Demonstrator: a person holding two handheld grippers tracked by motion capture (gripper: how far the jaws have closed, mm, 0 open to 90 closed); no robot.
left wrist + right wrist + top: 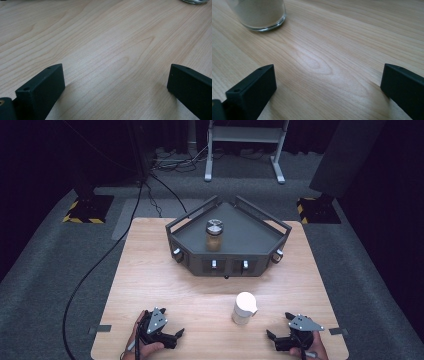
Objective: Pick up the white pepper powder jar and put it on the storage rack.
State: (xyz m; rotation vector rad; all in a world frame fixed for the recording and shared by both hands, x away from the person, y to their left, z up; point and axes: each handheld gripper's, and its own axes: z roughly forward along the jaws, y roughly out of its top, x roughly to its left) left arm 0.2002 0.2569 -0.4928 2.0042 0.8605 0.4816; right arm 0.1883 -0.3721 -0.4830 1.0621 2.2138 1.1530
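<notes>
My left tool (176,336) and right tool (270,336) rest released on the tabletop (165,285), grasping nothing. The white-lidded jar (244,309) stands at my right tool's eleven o'clock, apart from it.

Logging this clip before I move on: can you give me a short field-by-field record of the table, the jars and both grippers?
surface: wooden table
tray: dark angular tray at the far side
in tray: jar with metal lid, brownish contents, upright
near edge: white-lidded jar, pale powder, upright on the table
left gripper: open, holds nothing, low at the near edge
right gripper: open, holds nothing, right of the white-lidded jar
contact: neither gripper touches a jar
</notes>
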